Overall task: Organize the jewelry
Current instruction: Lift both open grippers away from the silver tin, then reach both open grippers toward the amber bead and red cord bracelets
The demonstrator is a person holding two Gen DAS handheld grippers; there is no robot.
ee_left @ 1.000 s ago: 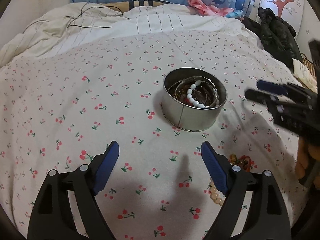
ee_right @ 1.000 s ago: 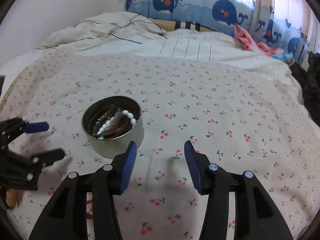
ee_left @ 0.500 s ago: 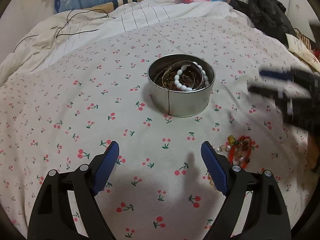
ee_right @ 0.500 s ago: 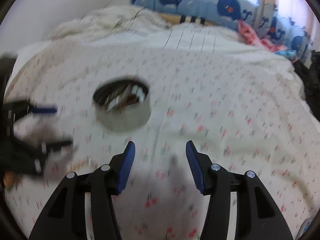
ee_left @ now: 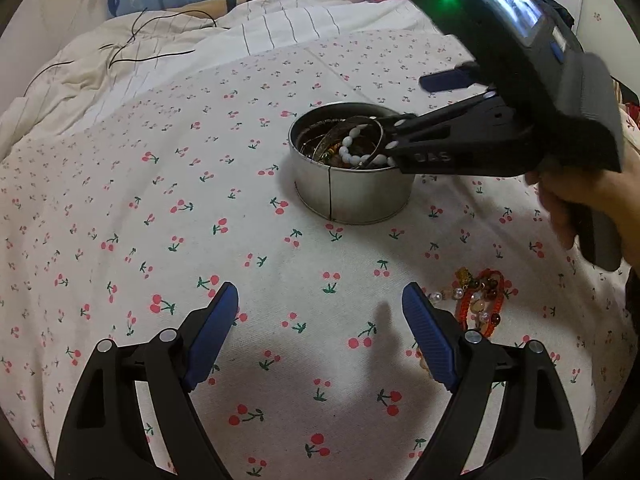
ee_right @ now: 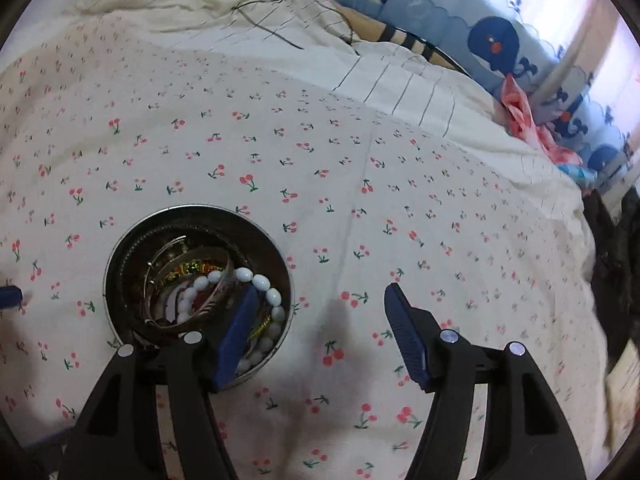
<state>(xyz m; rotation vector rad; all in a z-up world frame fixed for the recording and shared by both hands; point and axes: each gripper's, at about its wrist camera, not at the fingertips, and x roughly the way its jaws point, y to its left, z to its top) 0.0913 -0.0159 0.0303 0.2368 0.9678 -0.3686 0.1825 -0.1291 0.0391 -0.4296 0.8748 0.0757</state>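
A round metal tin [ee_left: 352, 196] stands on the cherry-print bedsheet and holds metal bangles and a white bead bracelet [ee_left: 352, 148]; it also shows in the right wrist view [ee_right: 120, 256]. A pile of red and amber beaded bracelets [ee_left: 480, 300] lies on the sheet right of my left gripper [ee_left: 320, 320], which is open and empty. My right gripper [ee_right: 320, 316] is open, with its left finger [ee_right: 240, 328] over the tin's rim and the other finger outside the tin. It reaches in from the right in the left wrist view [ee_left: 408, 108].
A striped white duvet [ee_left: 280, 28] with a black cable [ee_left: 132, 40] is bunched at the far side. A whale-print cushion [ee_right: 460, 20] and pink cloth [ee_right: 520, 112] lie beyond it. Dark clothing [ee_right: 616, 260] sits at the right edge.
My right gripper has moved left and forward from beside the tin to over its rim. My left gripper has drawn back a little, so the bracelet pile now shows.
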